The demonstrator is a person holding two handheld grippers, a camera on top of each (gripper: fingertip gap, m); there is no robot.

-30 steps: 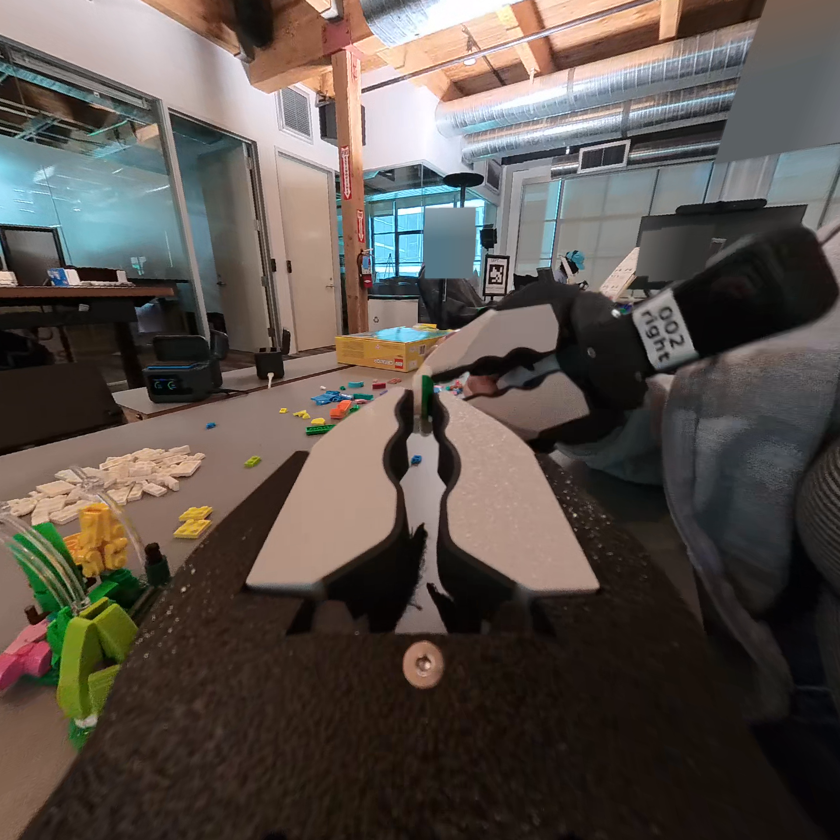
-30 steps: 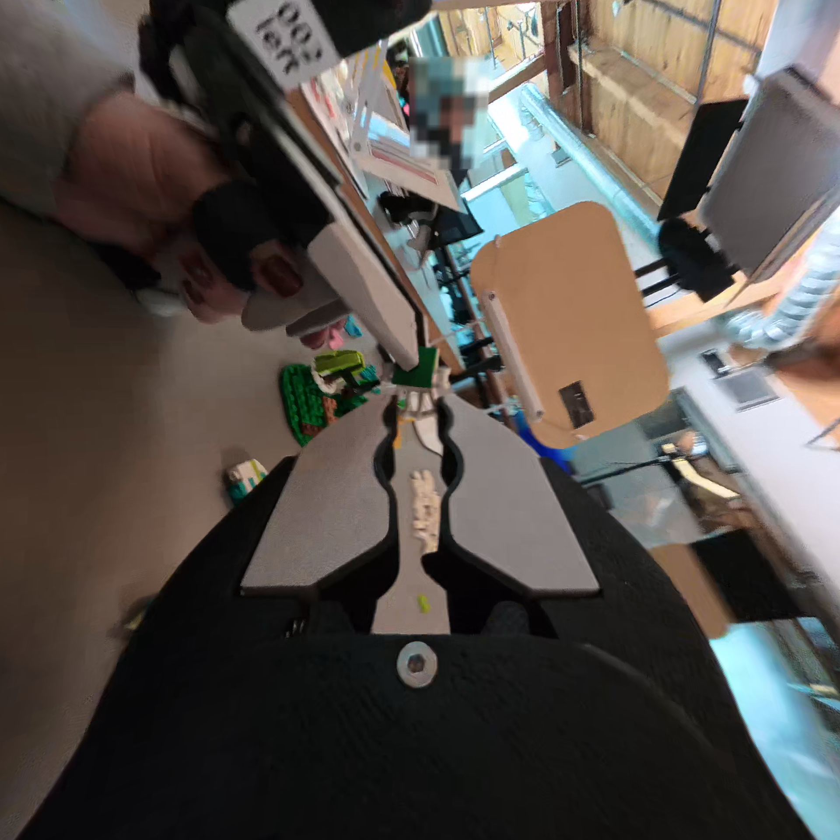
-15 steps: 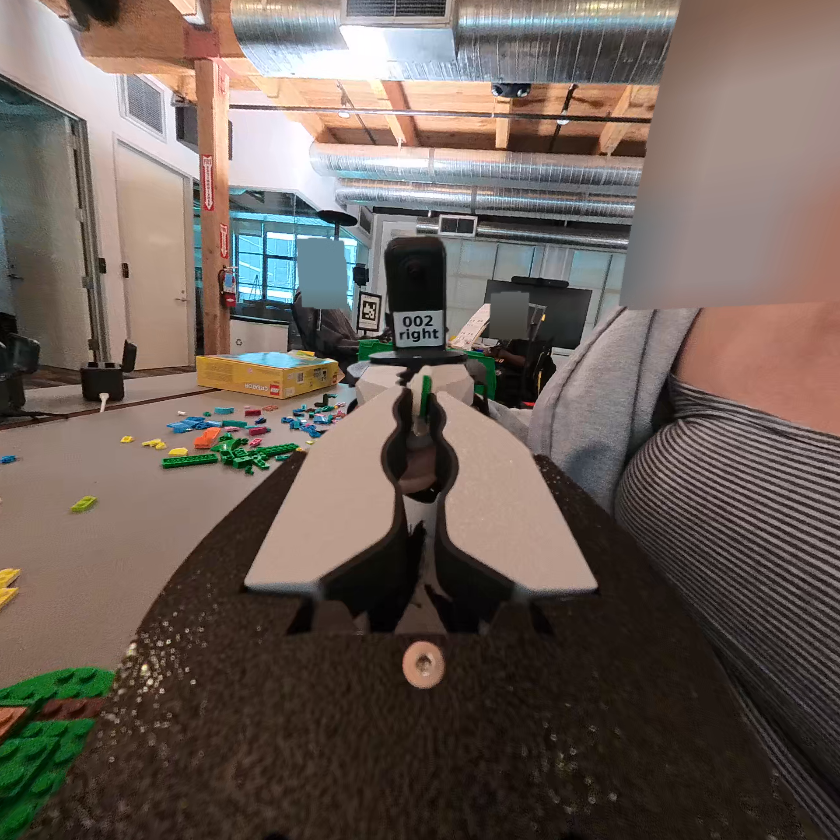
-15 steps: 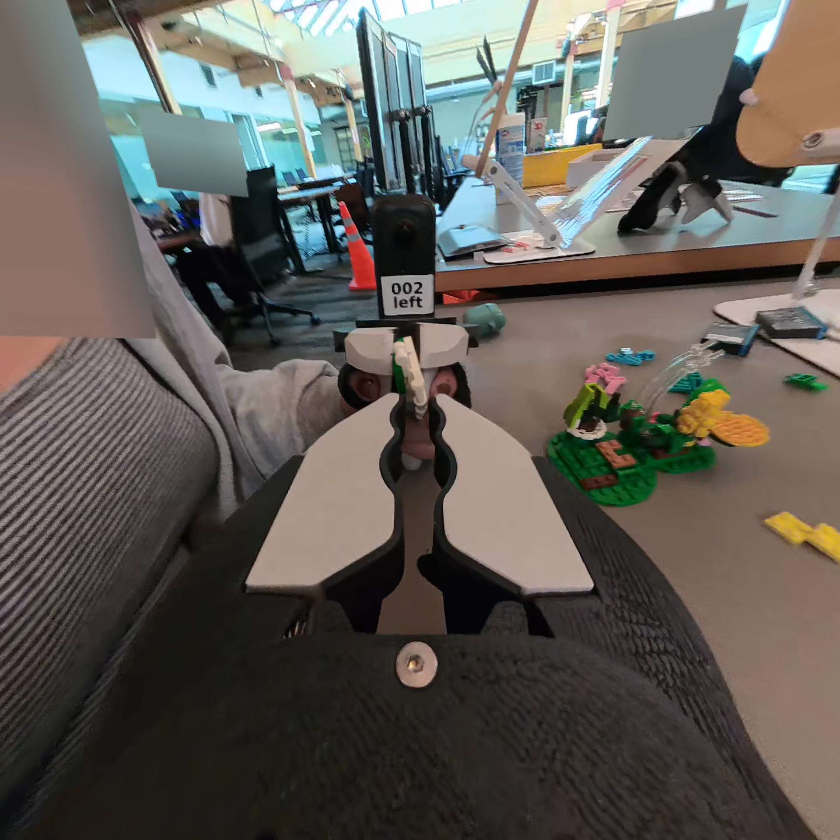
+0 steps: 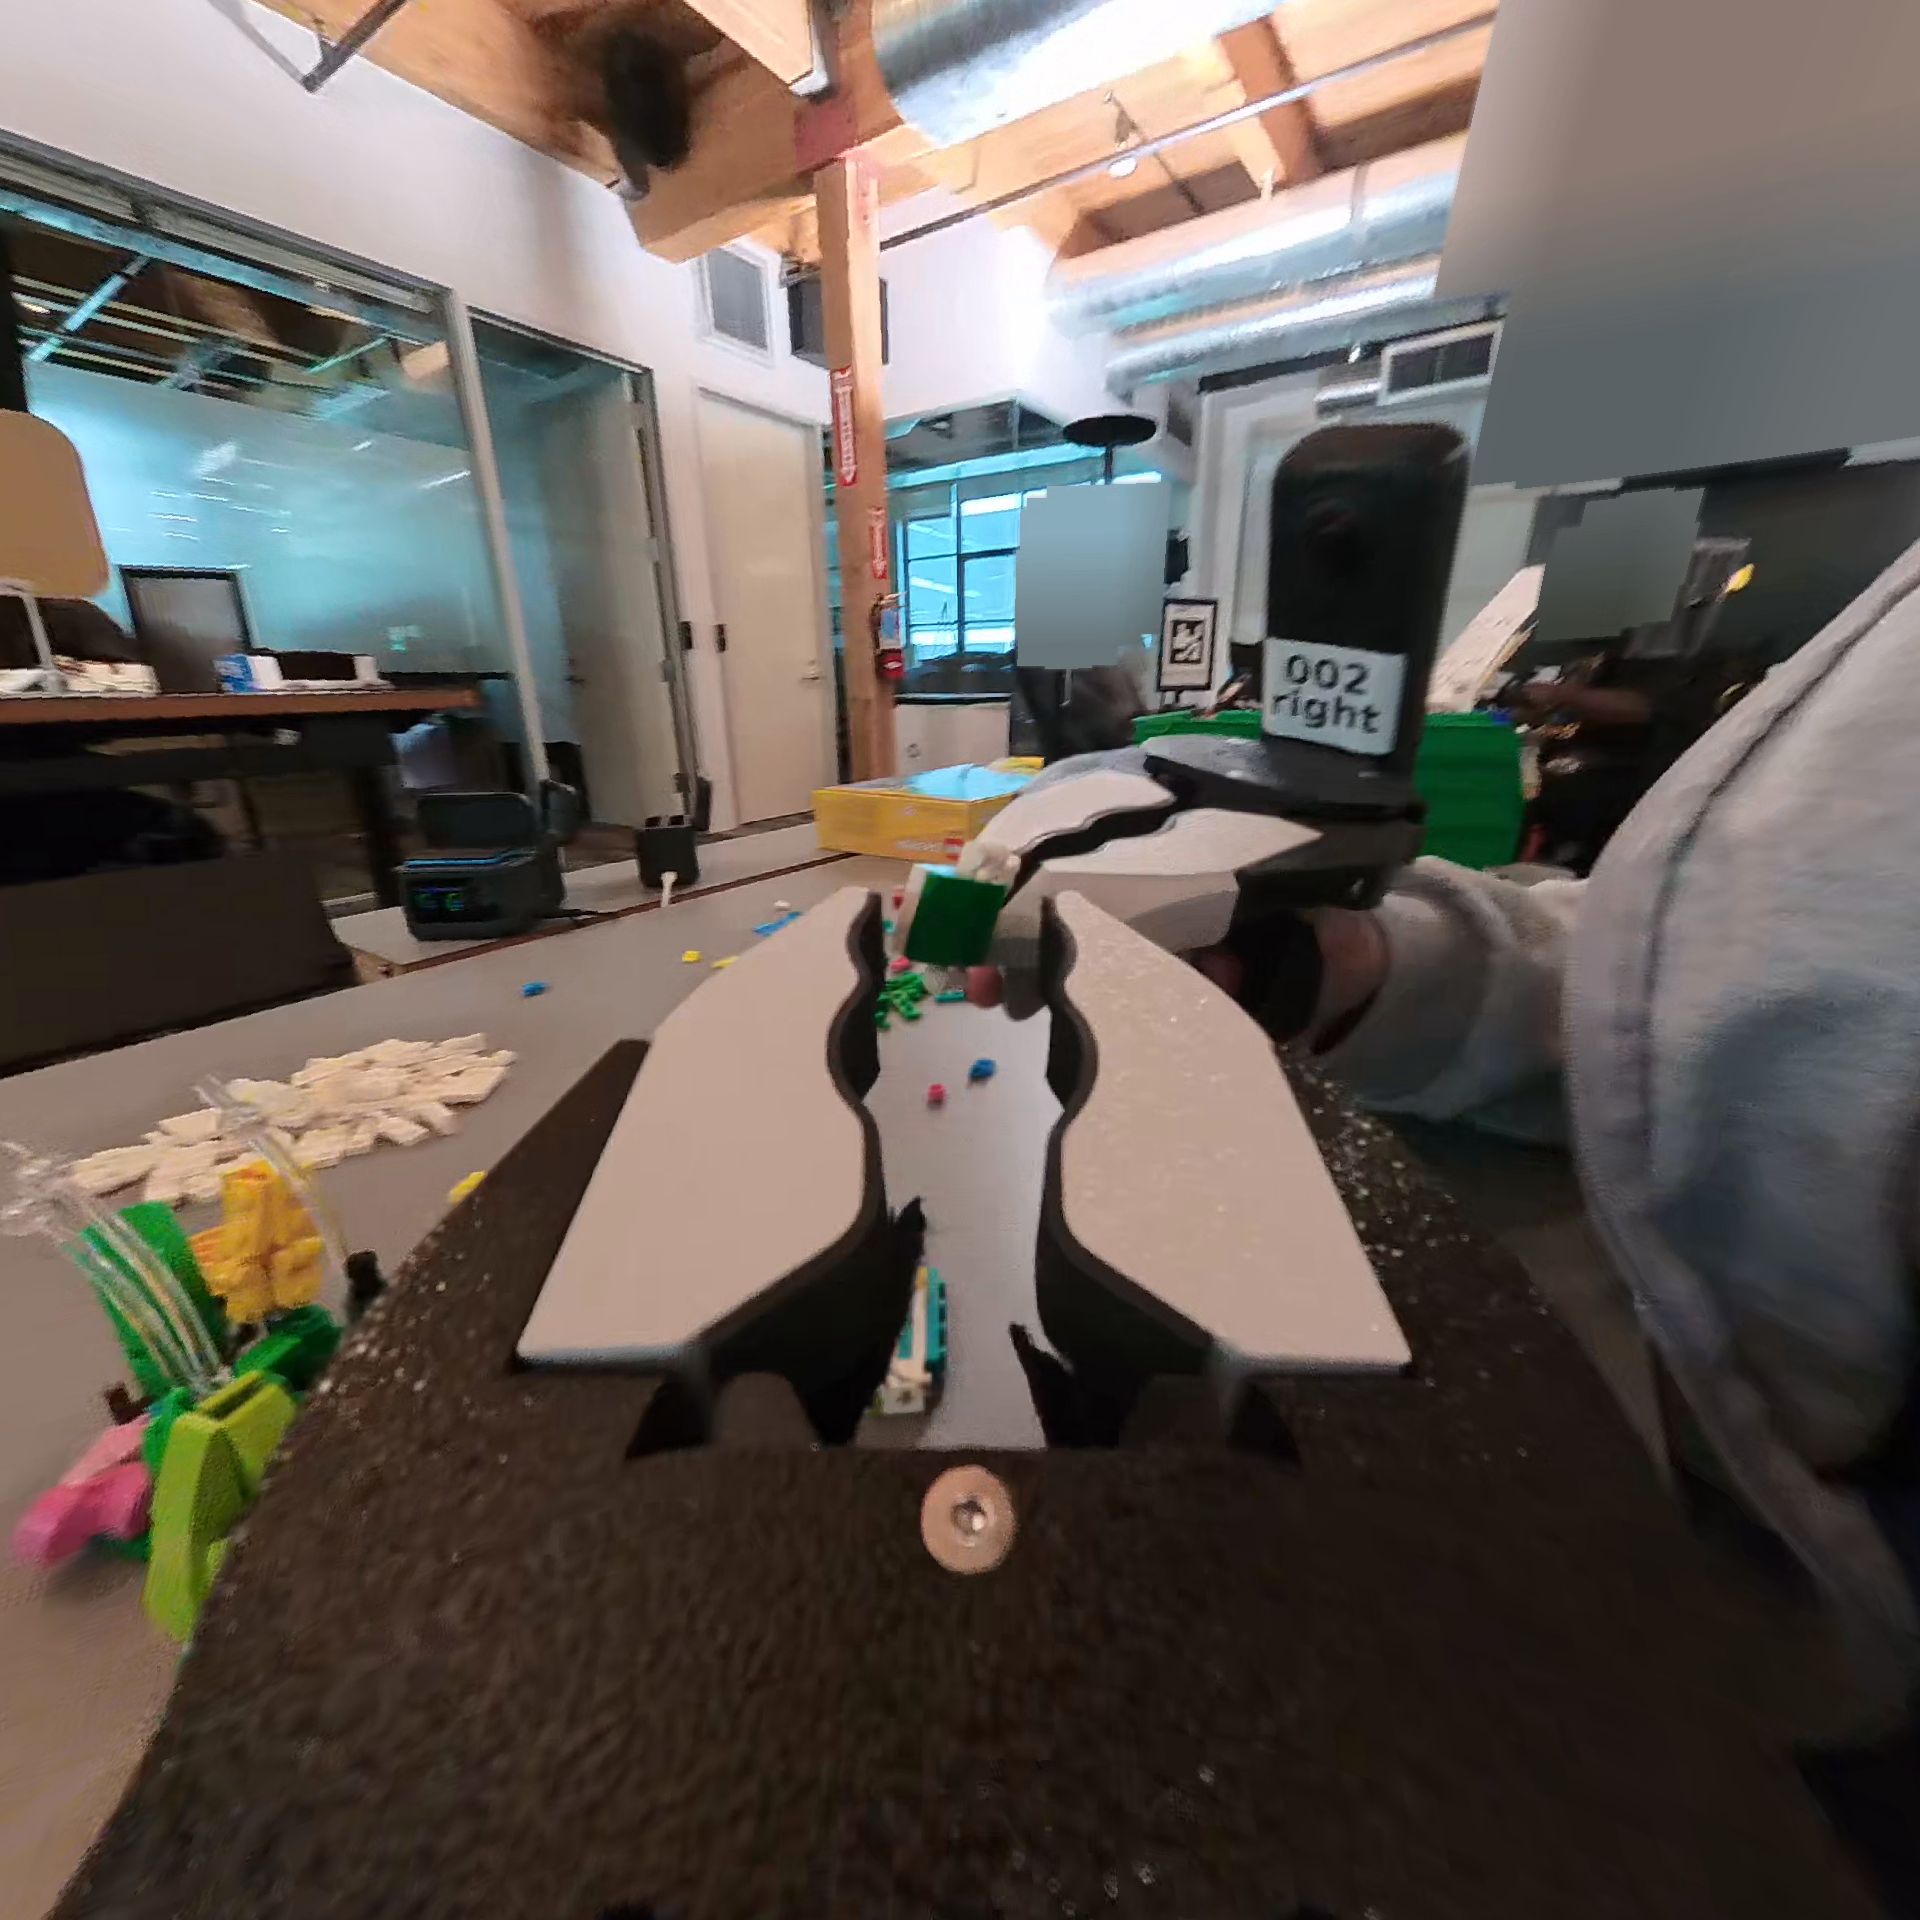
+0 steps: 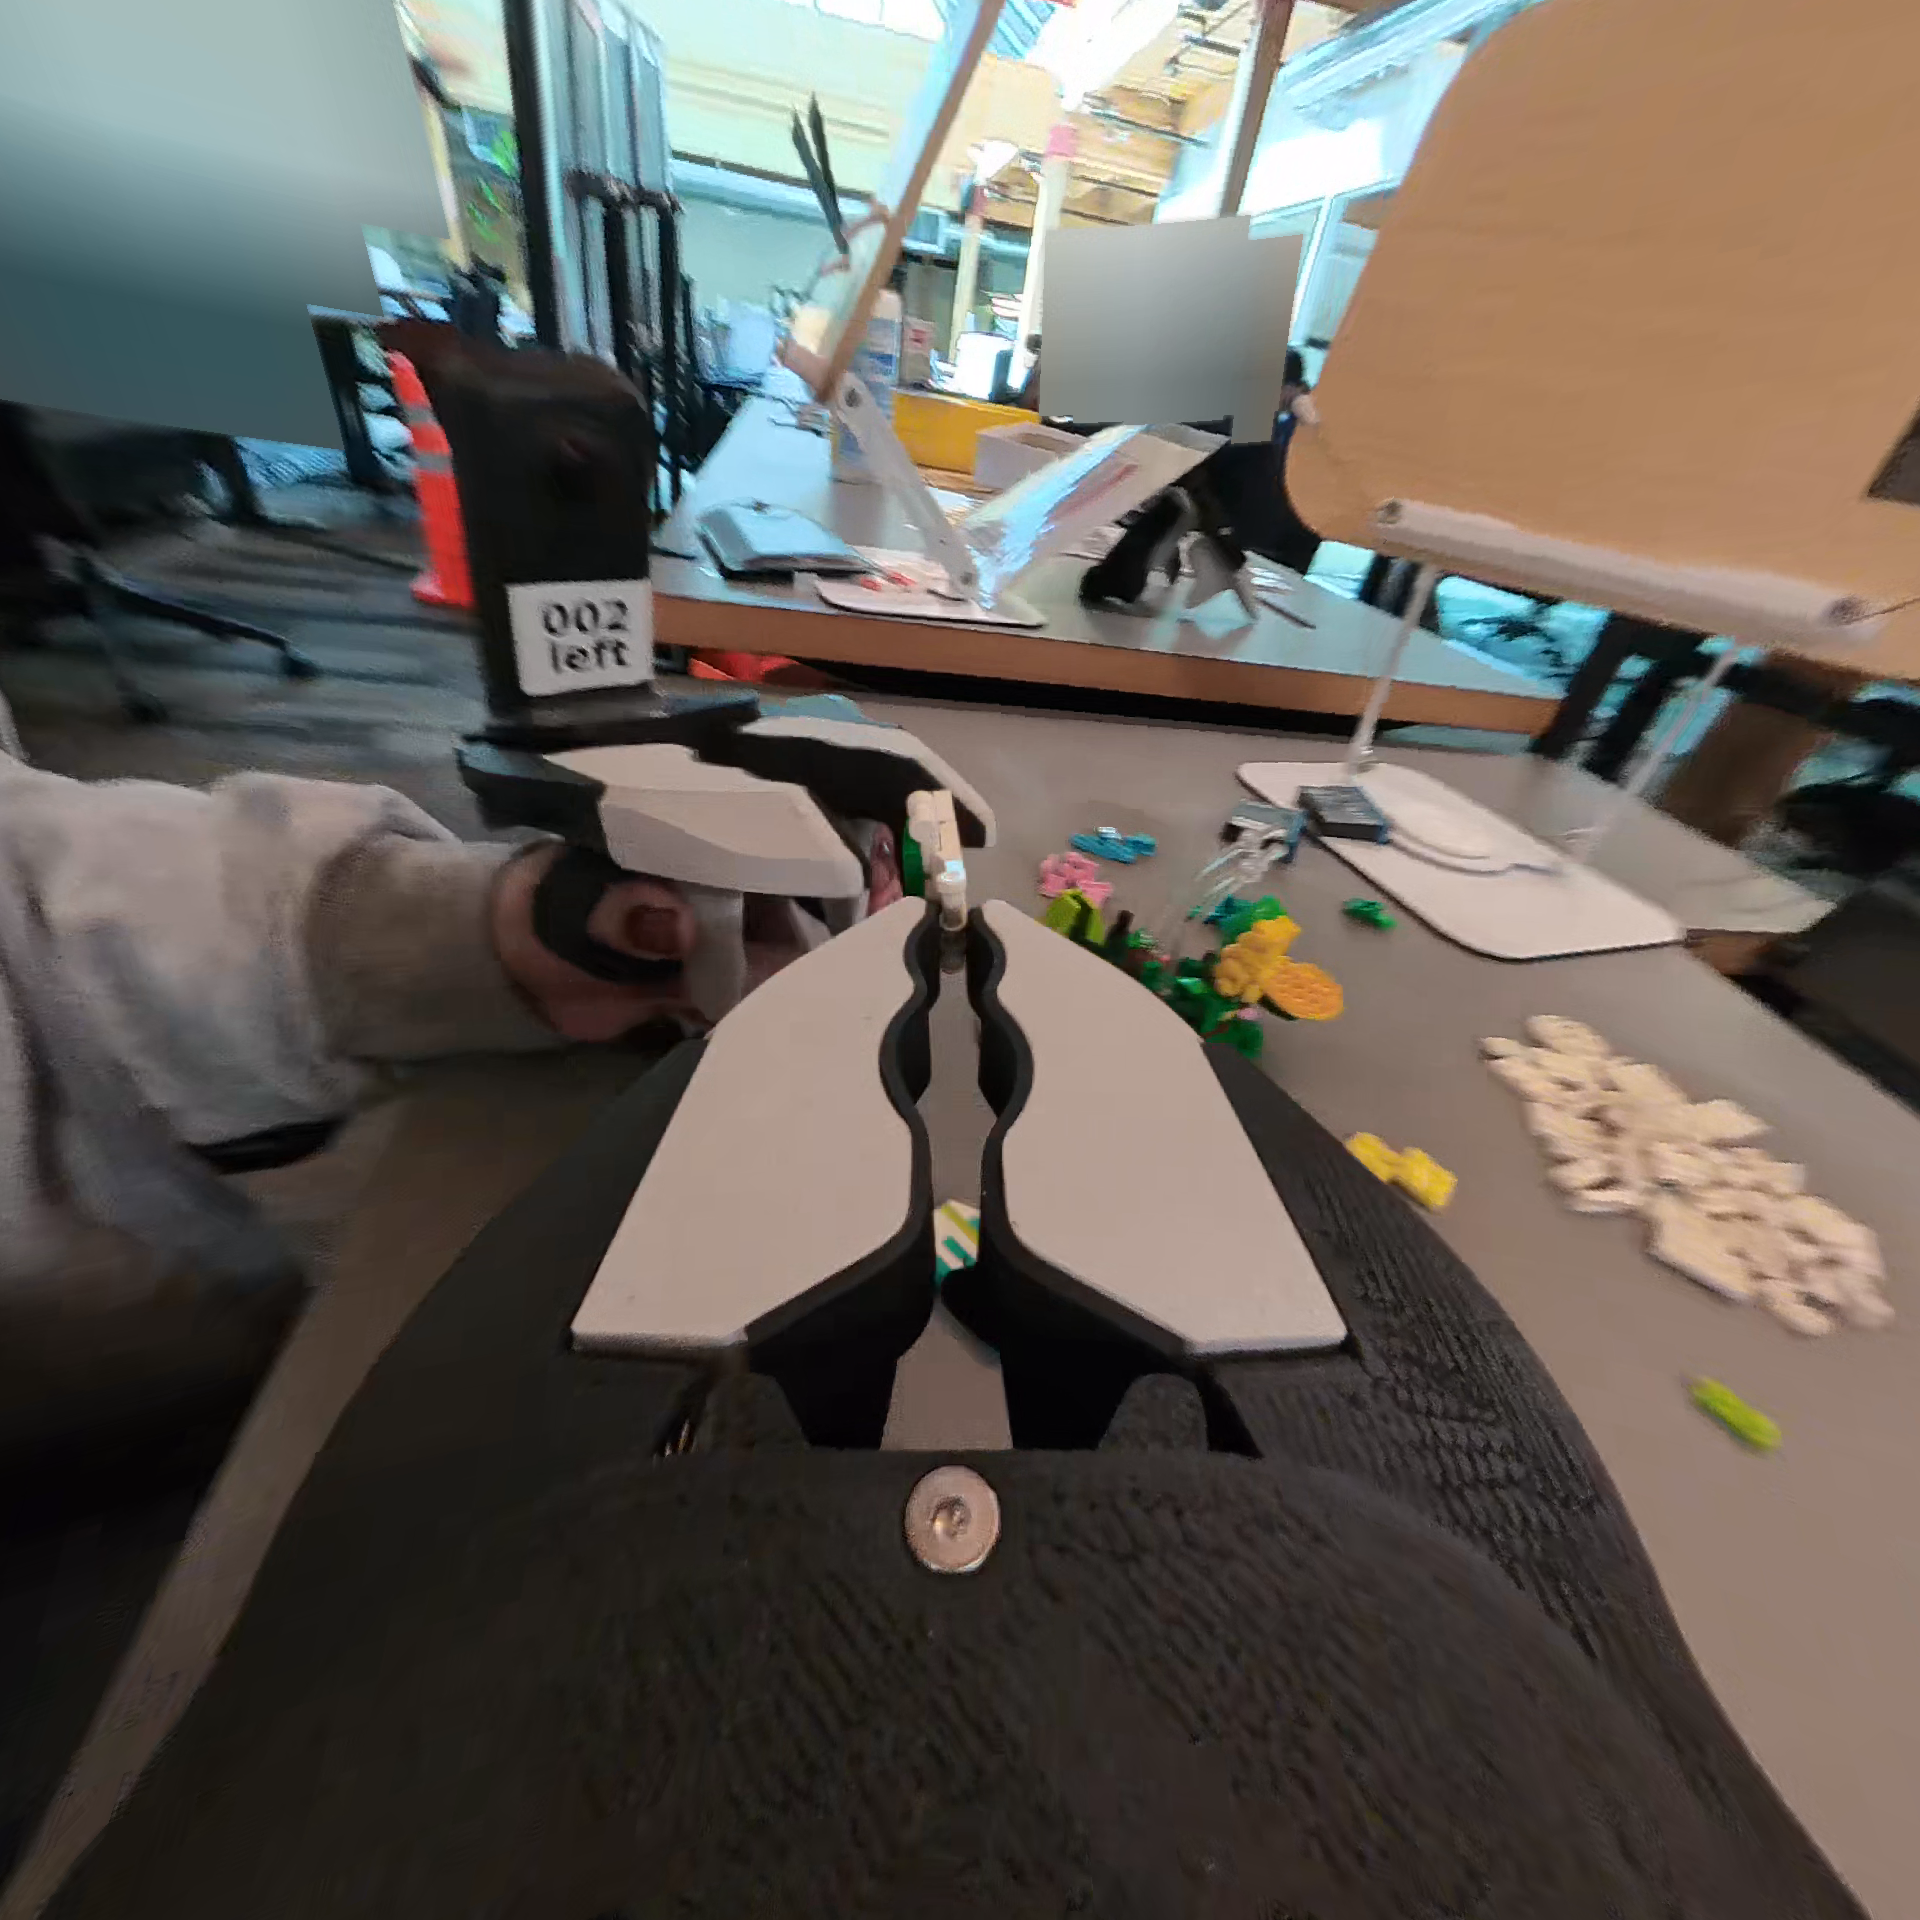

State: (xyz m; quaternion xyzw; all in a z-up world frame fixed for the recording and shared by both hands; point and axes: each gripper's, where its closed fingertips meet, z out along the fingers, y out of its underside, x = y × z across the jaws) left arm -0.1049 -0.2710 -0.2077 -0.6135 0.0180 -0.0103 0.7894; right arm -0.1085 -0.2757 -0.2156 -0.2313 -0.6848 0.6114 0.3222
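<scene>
Left gripper (image 5: 961, 914): jaws stand wide apart, nothing pressed between them. Half a second ago they were nearly closed on the green-and-white brick piece (image 5: 948, 912); they have since let go of it. The piece now hangs in the gap between the fingertips, just clear of the left finger (image 5: 821, 935); whether it touches the right one cannot be told.

Right gripper (image 6: 951, 914): jaws narrow, tips pinched on the lower end of the same piece (image 6: 935, 857), seen here as a white strip with a green plate behind it. The piece is held in the air above the grey table (image 6: 1143, 748), upright, between the two tools. A second ago this gripper was wider and tilted hard to one side; now it is level.

Pose: the two tools face each other tip to tip, as half a second ago, though each now sees the other at an angle, not head-on.

On the table:
- flower model (image 6: 1247, 977) in green, yellow and pink, past the right gripper's tips, beside the left gripper's body;
- heap of white bricks (image 6: 1683, 1174) toward the table's far side from the person;
- small white-and-teal piece (image 5: 914, 1351) under the left gripper;
- yellow box (image 5: 914, 816) near the far edge;
- loose coloured bricks (image 5: 904, 997) beyond the left fingertips.
</scene>
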